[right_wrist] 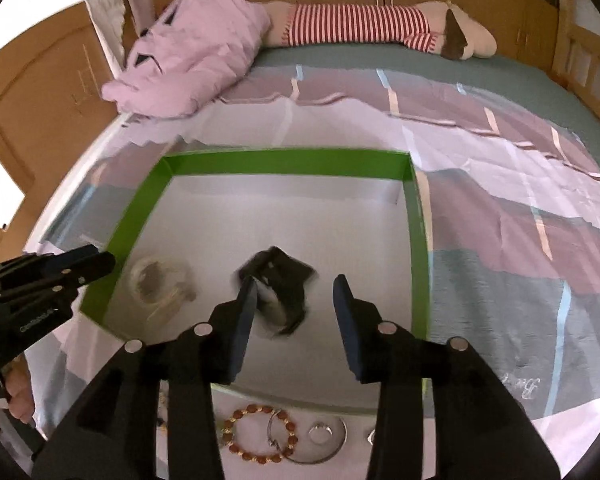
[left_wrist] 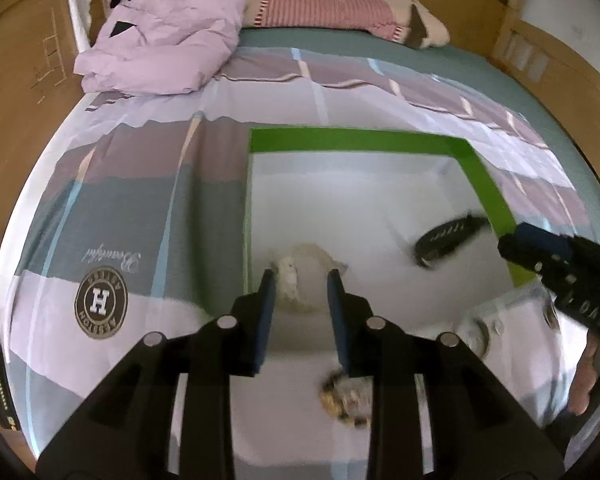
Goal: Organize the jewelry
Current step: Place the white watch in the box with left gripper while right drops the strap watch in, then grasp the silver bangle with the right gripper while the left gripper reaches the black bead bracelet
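Observation:
A shallow box with a green rim (left_wrist: 360, 140) (right_wrist: 284, 162) and a white floor lies on the patterned bedspread. My left gripper (left_wrist: 301, 284) hangs open over its near left corner, with a pale translucent piece (left_wrist: 312, 254) (right_wrist: 160, 284) lying on the floor just past its tips. In the right wrist view my right gripper (right_wrist: 296, 288) stands open above a blurred black piece (right_wrist: 284, 280) (left_wrist: 448, 236) resting in the box; its pads do not press on it. A red-brown bead bracelet (right_wrist: 260, 432) and a silver hoop (right_wrist: 332, 446) lie outside the near rim.
A clear bag (left_wrist: 480, 332) and a small heap of beads (left_wrist: 344, 400) lie on the bedspread near the box. A pink duvet (left_wrist: 160, 40) and a striped plush toy (left_wrist: 332, 8) sit at the far end. Wooden panels surround the bed.

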Motion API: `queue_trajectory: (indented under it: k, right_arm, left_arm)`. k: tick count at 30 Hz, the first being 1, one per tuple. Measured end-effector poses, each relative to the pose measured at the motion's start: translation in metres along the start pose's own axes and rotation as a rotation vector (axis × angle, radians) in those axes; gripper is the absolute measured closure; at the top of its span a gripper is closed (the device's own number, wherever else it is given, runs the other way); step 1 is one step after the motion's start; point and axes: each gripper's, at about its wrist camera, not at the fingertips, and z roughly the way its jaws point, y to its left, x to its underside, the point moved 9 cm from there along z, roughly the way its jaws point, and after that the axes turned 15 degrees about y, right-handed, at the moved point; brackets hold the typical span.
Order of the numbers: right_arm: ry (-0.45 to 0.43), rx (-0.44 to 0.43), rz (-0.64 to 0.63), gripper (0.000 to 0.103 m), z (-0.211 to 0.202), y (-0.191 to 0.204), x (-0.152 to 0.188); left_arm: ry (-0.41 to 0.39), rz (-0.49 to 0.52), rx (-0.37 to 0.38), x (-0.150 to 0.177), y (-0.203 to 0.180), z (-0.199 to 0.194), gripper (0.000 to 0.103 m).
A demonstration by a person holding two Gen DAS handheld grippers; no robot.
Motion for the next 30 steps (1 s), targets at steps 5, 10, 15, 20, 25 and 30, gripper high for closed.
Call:
queue_trajectory:
  k: [5, 10, 15, 20, 25, 30]
  right_arm:
    - [0.071, -0.115, -0.018, 0.063, -0.029, 0.006, 0.032]
    - [0.233, -0.131, -0.093, 0.063, -0.014, 0.009, 0.079]
    - [0.355, -0.004, 0.008, 0.063, 0.034, -0.022, 0.101]
    - [0.421, 0.044, -0.014, 0.096, 0.057, -0.019, 0.114]
    - [0.433, -0.078, -0.124, 0.100, 0.040, 0.015, 0.126]
    - [0.395, -0.038, -0.080, 0.099, 0.031, 0.004, 0.119]
  left_arm:
    - [0.085, 0.074, 0.039, 0.036, -0.016, 0.000, 0.076]
    - [0.162, 0.114, 0.004, 0.050, -0.030, 0.026, 0.073]
    - [0.221, 0.132, -0.042, 0.061, -0.033, 0.049, 0.062]
    - [0.262, 0.099, -0.048, 0.066, -0.024, 0.063, 0.061]
    - [0.293, 0.072, -0.059, 0.069, -0.017, 0.074, 0.059]
    - [0.292, 0.083, -0.033, 0.069, -0.021, 0.075, 0.059]
